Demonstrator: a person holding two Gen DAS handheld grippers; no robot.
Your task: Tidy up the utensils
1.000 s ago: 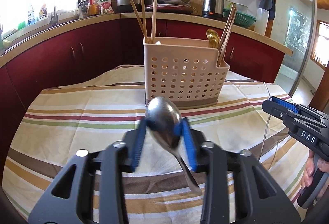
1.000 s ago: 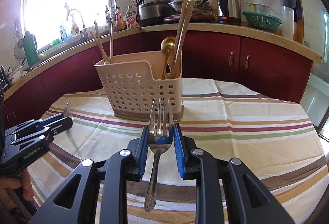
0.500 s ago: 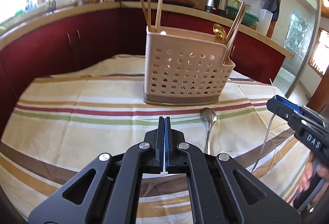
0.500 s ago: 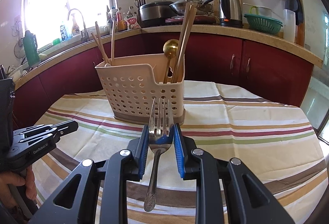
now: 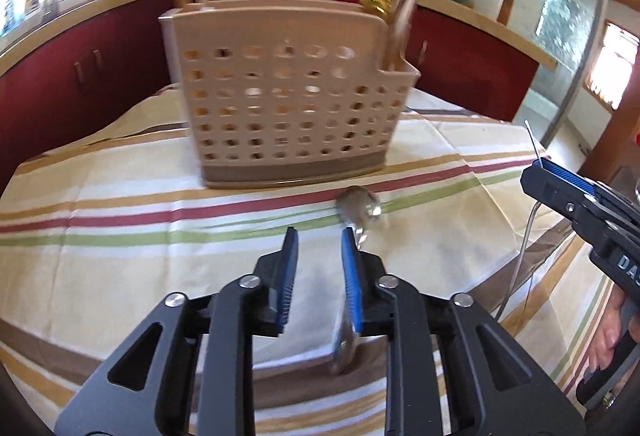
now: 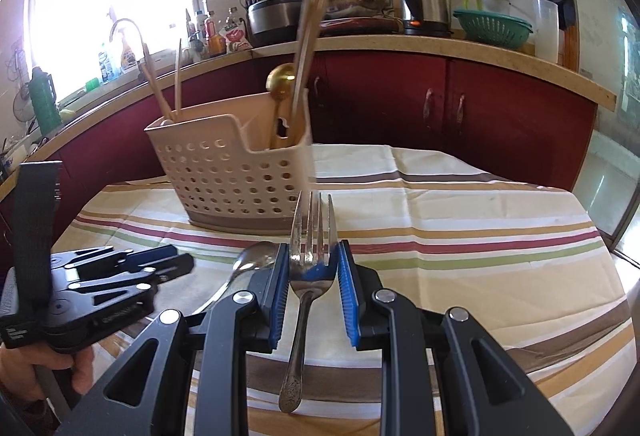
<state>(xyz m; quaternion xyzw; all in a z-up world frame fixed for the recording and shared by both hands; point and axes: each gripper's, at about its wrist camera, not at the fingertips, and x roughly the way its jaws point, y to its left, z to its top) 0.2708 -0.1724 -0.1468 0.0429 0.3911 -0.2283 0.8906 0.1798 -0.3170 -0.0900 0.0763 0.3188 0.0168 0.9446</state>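
Note:
A beige perforated utensil basket (image 5: 288,104) stands on the striped tablecloth (image 5: 120,204); it also shows in the right wrist view (image 6: 236,176). It holds wooden chopsticks (image 6: 306,48) and a gold spoon (image 6: 281,80). A steel spoon (image 5: 358,206) lies on the cloth in front of the basket, its handle passing under my left gripper's right finger. My left gripper (image 5: 318,236) is open and empty just left of the spoon. My right gripper (image 6: 312,256) is shut on a steel fork (image 6: 310,236), tines up, handle hanging down.
The left gripper (image 6: 120,276) shows at lower left in the right wrist view, the right gripper (image 5: 580,204) at the right edge of the left wrist view. Red cabinets and a counter with kettle (image 6: 424,0), pots and green colander (image 6: 494,28) stand behind.
A second ago my left gripper held the steel spoon; it dropped it onto the cloth, shut empty, and has now opened beside it. The right gripper keeps the fork and has moved closer to the basket.

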